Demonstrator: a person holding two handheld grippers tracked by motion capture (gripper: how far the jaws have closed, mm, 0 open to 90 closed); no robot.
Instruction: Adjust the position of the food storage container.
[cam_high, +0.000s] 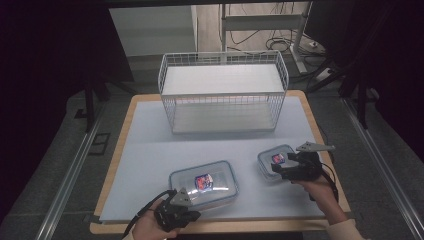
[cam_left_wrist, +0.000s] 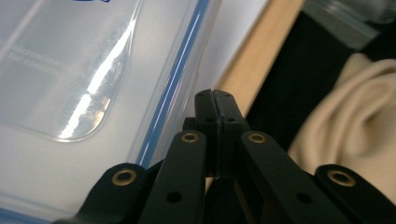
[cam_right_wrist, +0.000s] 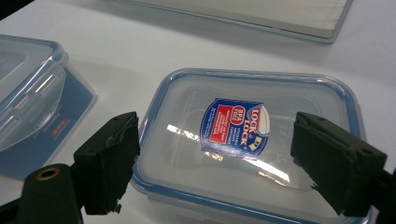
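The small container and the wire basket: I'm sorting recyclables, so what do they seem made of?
Small container: seemingly clear glossy plastic; it is see-through with glare streaks, and a blue rim rings the lid. Wire basket: probably white-coated metal, given its thin rigid grid.

Wire basket (cam_high: 223, 92) w/ two white shelves stands at far side of table (cam_high: 150, 150). Big clear lidded container (cam_high: 204, 184) near front edge; small one (cam_high: 274, 161) to its right, apart. Left gripper (cam_high: 181, 201) at big container's near-left corner. Right gripper (cam_high: 286, 167) at small container's right side.
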